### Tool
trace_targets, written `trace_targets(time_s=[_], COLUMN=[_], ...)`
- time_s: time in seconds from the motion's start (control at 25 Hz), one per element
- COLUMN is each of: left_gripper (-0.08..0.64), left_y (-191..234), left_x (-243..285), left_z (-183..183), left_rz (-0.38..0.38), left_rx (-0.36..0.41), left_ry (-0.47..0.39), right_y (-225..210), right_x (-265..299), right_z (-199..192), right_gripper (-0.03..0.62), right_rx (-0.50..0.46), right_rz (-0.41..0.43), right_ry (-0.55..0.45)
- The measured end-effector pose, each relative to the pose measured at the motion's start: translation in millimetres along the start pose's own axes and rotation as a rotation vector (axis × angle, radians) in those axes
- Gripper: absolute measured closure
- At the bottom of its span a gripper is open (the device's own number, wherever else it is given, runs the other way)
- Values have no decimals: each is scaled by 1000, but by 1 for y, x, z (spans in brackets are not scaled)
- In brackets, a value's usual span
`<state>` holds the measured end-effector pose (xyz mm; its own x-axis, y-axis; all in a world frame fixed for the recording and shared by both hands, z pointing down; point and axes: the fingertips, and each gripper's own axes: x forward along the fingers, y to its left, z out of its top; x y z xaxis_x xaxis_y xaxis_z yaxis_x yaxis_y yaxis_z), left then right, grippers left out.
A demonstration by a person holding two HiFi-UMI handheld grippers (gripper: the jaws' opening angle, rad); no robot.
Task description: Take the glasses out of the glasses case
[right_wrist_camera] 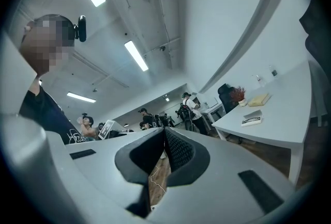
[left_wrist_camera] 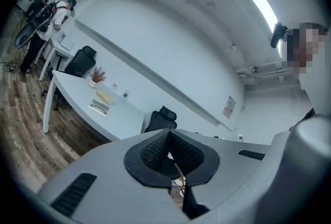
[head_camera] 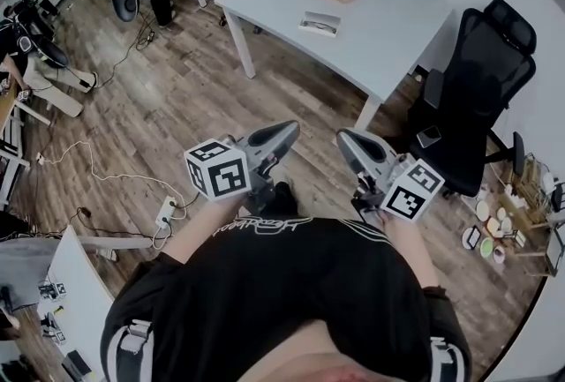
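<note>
While we stand well back from counter, case lies far ahead on it, long axis roughly left-right. Left gripper, right gripper: jaws closed, empty. Neither clearly nearer, so we judge approach comes first.

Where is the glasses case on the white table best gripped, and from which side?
Probably across its short width at the middle, from above: the glasses case lies flat, low and oblong on the white table, with its long sides free.
</note>
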<state>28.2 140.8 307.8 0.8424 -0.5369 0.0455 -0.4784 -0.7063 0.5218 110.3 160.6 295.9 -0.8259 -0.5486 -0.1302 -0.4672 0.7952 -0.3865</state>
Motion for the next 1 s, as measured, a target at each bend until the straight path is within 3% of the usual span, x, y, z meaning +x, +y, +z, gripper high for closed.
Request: trace_targets(time_s=[0.48, 1.0], left_gripper=[554, 554], left_y=[88, 218], left_x=[64, 153], left_z=[33, 149], left_rz=[-39, -83], left_rx=[-12, 0], left_ry=[8, 46], right_y=[-94, -230], right_x=[42, 172], right_z=[11, 82], right_gripper=[583, 583], right_rx=[-21, -22], right_rz=[-106, -154], right_ry=[-11, -18])
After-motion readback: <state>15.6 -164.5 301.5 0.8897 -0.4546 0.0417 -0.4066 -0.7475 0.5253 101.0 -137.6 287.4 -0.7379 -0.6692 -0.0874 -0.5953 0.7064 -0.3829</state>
